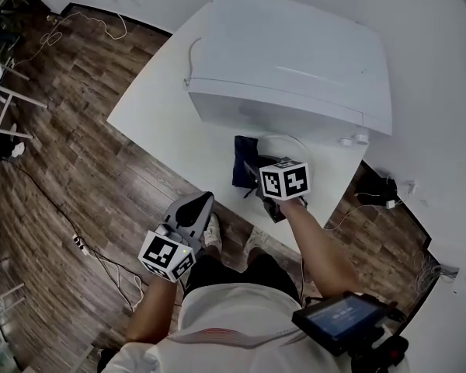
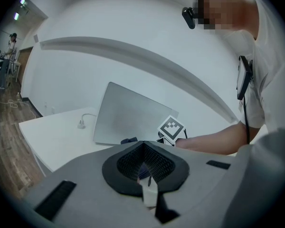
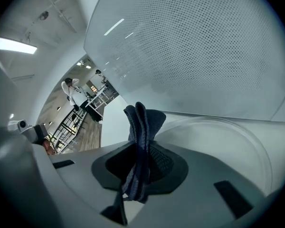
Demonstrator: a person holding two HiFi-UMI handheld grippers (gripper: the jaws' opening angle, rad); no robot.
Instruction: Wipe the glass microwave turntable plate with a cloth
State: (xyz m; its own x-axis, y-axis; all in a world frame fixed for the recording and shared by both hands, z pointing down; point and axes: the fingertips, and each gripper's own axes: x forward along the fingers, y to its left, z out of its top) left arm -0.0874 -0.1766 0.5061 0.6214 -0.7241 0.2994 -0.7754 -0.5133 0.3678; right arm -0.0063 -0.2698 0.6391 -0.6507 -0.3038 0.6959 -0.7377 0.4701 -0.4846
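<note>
Cloth pinched, plate waiting on the table.
Nearest, the left gripper (image 1: 200, 202) hangs clenched on nothing. The right gripper (image 3: 141, 161) grips a soft, limp cloth (image 3: 141, 120) just over the glass plate (image 3: 222, 136), lying before the microwave (image 1: 295, 53). The plate is probably heavy, slick and breakable, best steadied at its rim.
</note>
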